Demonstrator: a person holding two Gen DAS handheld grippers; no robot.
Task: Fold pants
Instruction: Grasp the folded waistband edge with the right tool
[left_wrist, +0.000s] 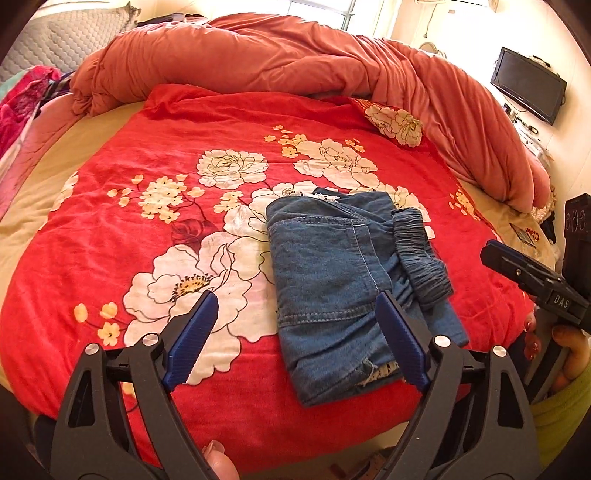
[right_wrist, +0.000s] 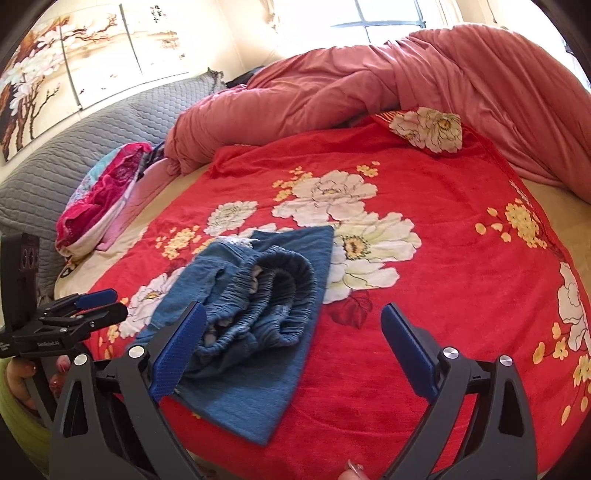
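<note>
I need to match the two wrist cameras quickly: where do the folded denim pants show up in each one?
Left wrist view: the pants lie right of centre, partly behind the left gripper's right finger.
Right wrist view: the pants lie left of centre, partly behind the right gripper's left finger.
Shared landmark: the blanket's turned-back flowered corner by the rolled duvet.

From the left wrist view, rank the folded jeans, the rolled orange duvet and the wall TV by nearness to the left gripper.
1. Folded jeans: just ahead of the open left gripper, towards its right finger, on the red floral blanket.
2. Rolled orange duvet: across the bed's far side.
3. Wall TV: beyond it, far right.
</note>
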